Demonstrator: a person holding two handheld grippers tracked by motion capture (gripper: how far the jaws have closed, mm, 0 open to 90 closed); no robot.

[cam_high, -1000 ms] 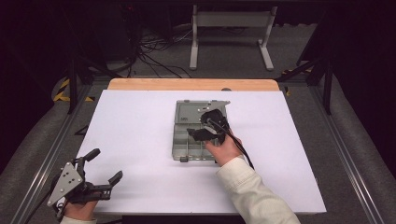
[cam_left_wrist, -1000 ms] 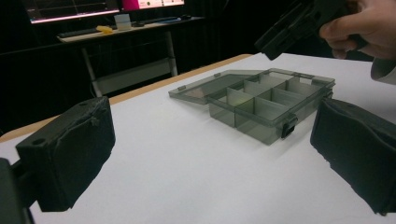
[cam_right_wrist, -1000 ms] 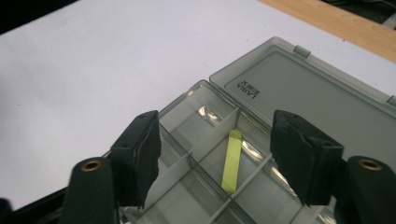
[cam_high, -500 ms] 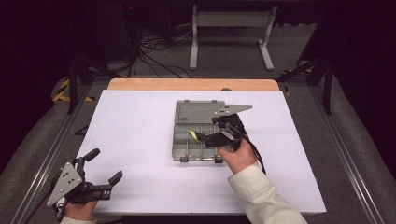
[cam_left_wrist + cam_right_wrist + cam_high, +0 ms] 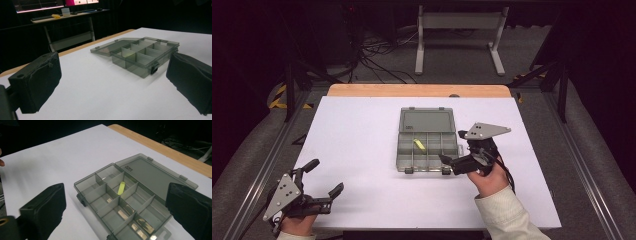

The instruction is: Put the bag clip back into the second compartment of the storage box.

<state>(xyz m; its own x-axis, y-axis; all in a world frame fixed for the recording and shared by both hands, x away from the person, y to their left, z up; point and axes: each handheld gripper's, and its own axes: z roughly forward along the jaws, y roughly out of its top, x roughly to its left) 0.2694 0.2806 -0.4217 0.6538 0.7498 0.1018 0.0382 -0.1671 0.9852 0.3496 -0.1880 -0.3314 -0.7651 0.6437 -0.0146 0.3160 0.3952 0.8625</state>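
Parking at the near left corner of the surface (image 5: 362, 130), the left claw (image 5: 323, 176) sits wide open and holds nothing; well apart from the box.

Right claw (image 5: 451, 150) hovers at the near right corner of the box (image 5: 428, 145), jaws spread wide, nothing held. The right gripper view looks down into the compartments.

Box is mid-surface, lid (image 5: 427, 120) flipped flat on the far side. The yellow piece (image 5: 418, 145) lies loose in a middle compartment of the far row; in the right gripper view it rests slanted by a divider (image 5: 121, 188).

My read: the piece is placed and the step in hand is closing up or fetching the next part. If closing: go over the box to the lid's far edge, not through the compartments; swing the lid slowly so the light box doesn't skid. Left claw could brace the near wall by the latches (image 5: 155, 68). Press down at the latches last.
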